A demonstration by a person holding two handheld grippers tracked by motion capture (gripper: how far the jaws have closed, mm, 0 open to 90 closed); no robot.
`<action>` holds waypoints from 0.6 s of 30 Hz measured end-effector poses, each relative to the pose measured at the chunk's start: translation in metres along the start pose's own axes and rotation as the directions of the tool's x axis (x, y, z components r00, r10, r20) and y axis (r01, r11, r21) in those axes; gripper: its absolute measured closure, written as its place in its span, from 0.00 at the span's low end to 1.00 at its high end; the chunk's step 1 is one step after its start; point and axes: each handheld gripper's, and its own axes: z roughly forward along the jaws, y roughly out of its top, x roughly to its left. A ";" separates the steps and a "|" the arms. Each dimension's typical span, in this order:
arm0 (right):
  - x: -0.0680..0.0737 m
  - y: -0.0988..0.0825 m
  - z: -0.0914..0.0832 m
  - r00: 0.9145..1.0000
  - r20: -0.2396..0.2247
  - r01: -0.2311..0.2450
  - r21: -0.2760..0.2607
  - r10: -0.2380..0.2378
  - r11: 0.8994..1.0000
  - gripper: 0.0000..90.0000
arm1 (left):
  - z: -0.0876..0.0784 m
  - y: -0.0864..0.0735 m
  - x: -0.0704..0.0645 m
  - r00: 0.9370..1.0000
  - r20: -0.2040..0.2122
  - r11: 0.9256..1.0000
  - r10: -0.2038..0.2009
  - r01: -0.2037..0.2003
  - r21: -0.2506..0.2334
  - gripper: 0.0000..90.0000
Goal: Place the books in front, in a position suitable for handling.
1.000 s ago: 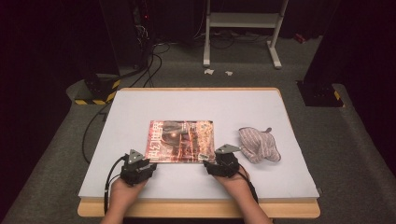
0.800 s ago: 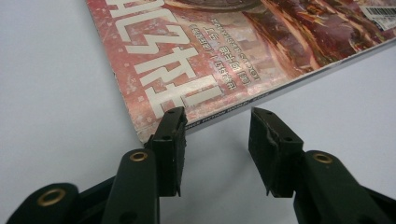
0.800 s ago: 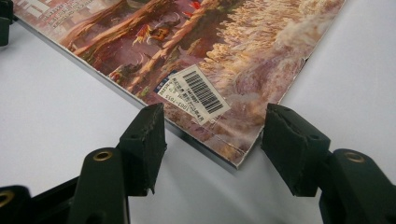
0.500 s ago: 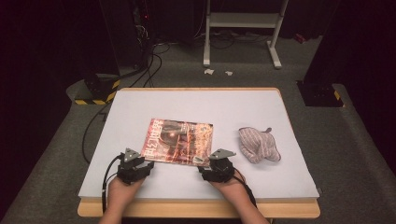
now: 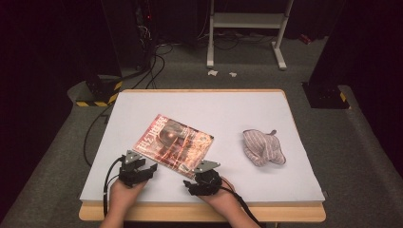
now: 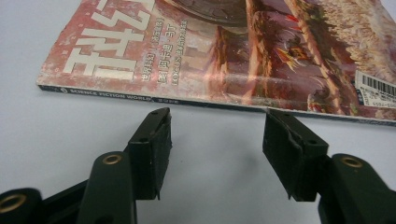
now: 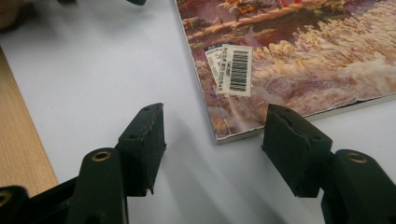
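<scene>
A magazine [image 5: 174, 147] with a glossy reddish-brown cover lies flat and closed on the white counter [image 5: 228, 109], turned askew so one corner points toward the near edge. Pale title lettering runs along its spine side, and a white barcode sticker [image 7: 232, 70] sits near the lower corner.

Black claws [image 6: 217, 140] with brass-ringed screw holes, grey plates, trailing black cables.

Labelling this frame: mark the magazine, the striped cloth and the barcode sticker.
magazine [image 5: 173, 148], high view, middle of its cover.
striped cloth [image 5: 262, 147], high view, middle of the bundle.
barcode sticker [image 7: 238, 70], right gripper view, on the bars.
</scene>
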 end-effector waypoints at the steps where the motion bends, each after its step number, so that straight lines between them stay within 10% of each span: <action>1: -0.002 0.000 -0.001 1.000 0.003 -0.008 -0.009 0.008 1.000 0.42 | 0.000 0.000 0.000 1.000 0.000 1.000 -0.002 0.002 -0.001 0.46; 9: -0.042 0.006 -0.015 0.992 0.112 -0.055 -0.081 0.063 0.995 0.40 | 0.003 0.002 -0.001 1.000 -0.003 1.000 -0.005 0.005 0.005 0.44; 18: -0.099 0.036 0.010 0.973 0.197 -0.104 -0.090 0.120 0.991 0.37 | 0.003 0.000 -0.008 1.000 -0.003 1.000 0.027 -0.027 0.015 0.42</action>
